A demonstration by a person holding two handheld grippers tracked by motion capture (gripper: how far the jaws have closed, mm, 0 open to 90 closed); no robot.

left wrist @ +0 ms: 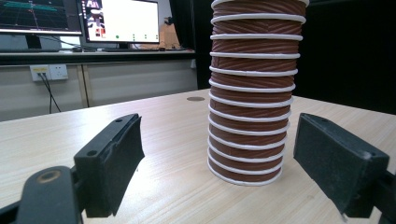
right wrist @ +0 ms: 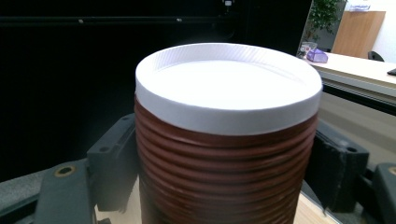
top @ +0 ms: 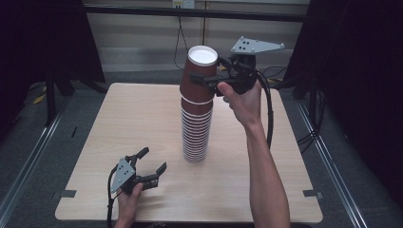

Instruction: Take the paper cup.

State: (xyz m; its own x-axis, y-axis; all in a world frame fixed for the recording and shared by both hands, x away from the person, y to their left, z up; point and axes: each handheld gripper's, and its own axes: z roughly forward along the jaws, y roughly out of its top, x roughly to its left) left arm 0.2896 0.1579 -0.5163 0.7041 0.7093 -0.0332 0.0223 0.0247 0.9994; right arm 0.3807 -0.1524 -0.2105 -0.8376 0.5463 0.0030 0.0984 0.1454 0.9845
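A tall stack of upside-down brown ribbed paper cups point(top: 196, 133) stands at the middle of the wooden table point(top: 119, 123). The top cup point(top: 199, 78), white base up, sits higher than the rest, still nested over the stack. My right gripper point(top: 205, 76) is shut on it from the right; in the right gripper view its fingers point(right wrist: 114, 158) press both sides of the cup point(right wrist: 229, 140). My left gripper point(top: 154, 159) rests low at the front left, open and holding nothing. In the left gripper view the stack point(left wrist: 254, 93) stands beyond the spread jaws, apart from them.
The table's front edge point(top: 190, 219) lies just behind the left hand. Dark curtains and floor rails flank the table. A cable point(top: 269, 114) hangs from the right gripper beside the forearm. Monitors point(left wrist: 121, 21) stand on a bench past the table.
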